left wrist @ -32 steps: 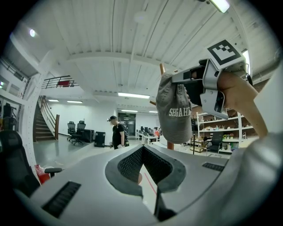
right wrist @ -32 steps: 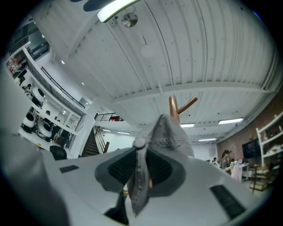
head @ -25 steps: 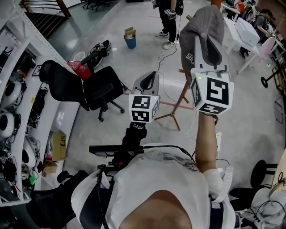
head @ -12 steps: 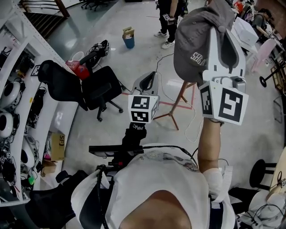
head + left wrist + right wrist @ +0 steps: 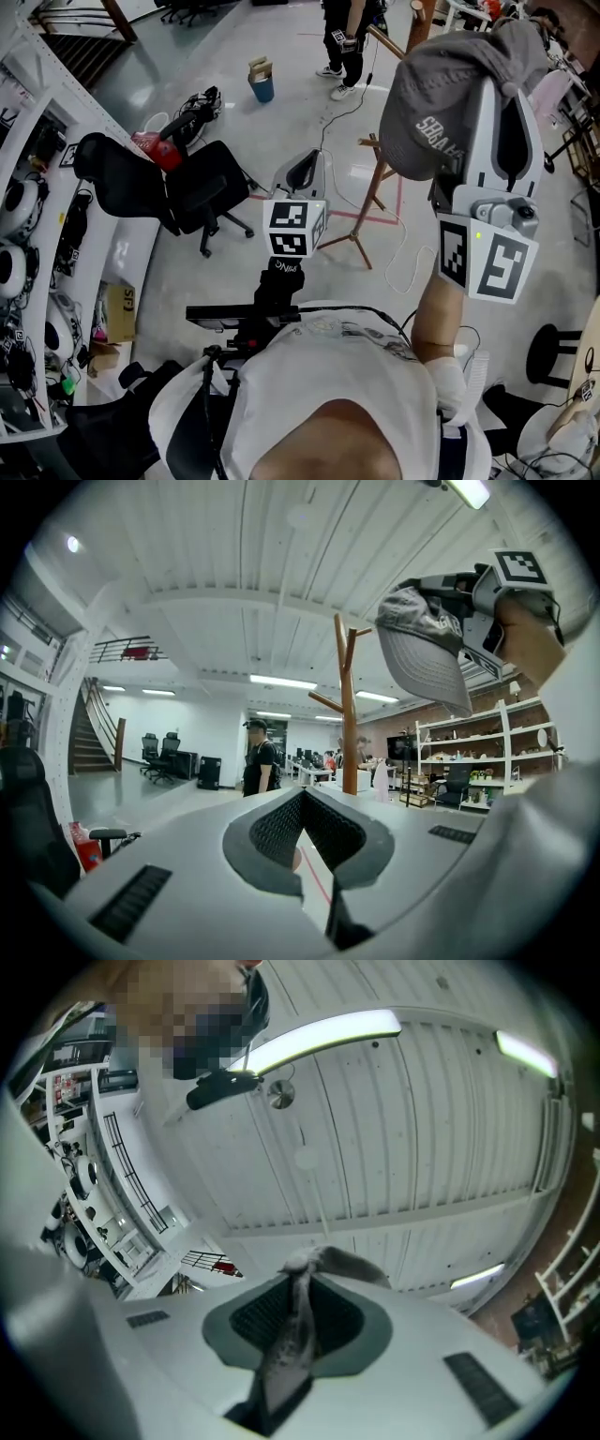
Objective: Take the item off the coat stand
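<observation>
A grey baseball cap (image 5: pixel 439 105) hangs high at the right of the head view, its edge pinched in my right gripper (image 5: pixel 509 62). In the right gripper view the cap's fabric (image 5: pixel 292 1327) runs down between the two pads, with the gripper (image 5: pixel 306 1275) pointing up at the ceiling. The wooden coat stand (image 5: pixel 380 192) stands on the floor behind, its top peg (image 5: pixel 417 13) bare and apart from the cap. My left gripper (image 5: pixel 307 169) is held low in the middle, shut with nothing in it. The left gripper view shows the stand (image 5: pixel 348 710), and the cap (image 5: pixel 422 649) to its upper right.
Two black office chairs (image 5: pixel 178 183) stand at the left by shelving (image 5: pixel 28 234) with headsets. A blue bin (image 5: pixel 262 86) and a standing person (image 5: pixel 342 33) are beyond the stand. A cable (image 5: pixel 398 258) trails on the floor; white tables (image 5: pixel 469 11) are at the far right.
My right gripper has carried the cap to the right and away from the coat stand, whose top now shows bare. The left gripper has hardly moved.
</observation>
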Action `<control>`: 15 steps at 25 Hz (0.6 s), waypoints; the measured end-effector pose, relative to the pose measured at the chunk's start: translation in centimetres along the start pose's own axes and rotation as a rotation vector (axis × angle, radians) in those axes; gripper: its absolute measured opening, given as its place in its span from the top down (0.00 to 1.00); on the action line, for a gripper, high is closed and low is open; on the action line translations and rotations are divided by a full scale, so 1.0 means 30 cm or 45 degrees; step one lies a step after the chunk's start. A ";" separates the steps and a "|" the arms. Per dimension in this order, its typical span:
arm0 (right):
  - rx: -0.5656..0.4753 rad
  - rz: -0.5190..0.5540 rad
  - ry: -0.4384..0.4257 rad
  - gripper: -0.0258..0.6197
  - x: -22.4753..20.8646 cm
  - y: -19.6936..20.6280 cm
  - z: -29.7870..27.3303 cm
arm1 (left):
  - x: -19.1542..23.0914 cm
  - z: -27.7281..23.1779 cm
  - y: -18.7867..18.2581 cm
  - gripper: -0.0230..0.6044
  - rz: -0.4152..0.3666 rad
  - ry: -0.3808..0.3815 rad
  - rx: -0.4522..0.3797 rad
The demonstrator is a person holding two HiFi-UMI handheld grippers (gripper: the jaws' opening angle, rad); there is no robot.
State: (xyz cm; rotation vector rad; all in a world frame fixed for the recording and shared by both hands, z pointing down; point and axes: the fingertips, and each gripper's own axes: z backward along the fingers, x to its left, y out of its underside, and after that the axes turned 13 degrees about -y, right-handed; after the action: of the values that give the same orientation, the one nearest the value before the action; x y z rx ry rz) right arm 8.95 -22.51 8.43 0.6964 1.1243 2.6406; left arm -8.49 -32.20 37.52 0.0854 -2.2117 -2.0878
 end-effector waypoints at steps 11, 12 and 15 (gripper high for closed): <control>0.434 -0.109 0.033 0.85 -0.101 0.291 0.342 | -0.120 0.019 -0.025 0.96 -0.048 0.049 -0.015; 0.463 -0.127 0.052 0.85 -0.110 0.322 0.374 | -0.122 0.021 -0.034 0.96 -0.049 0.050 -0.023; 0.560 -0.165 0.086 0.85 -0.122 0.418 0.464 | -0.126 0.026 -0.055 0.96 -0.049 0.051 -0.041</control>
State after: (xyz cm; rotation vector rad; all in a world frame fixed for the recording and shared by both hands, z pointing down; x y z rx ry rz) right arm 19.09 -23.71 24.57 0.5814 1.7333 2.3431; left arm -4.86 -31.13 35.71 0.1666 -2.1698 -2.1213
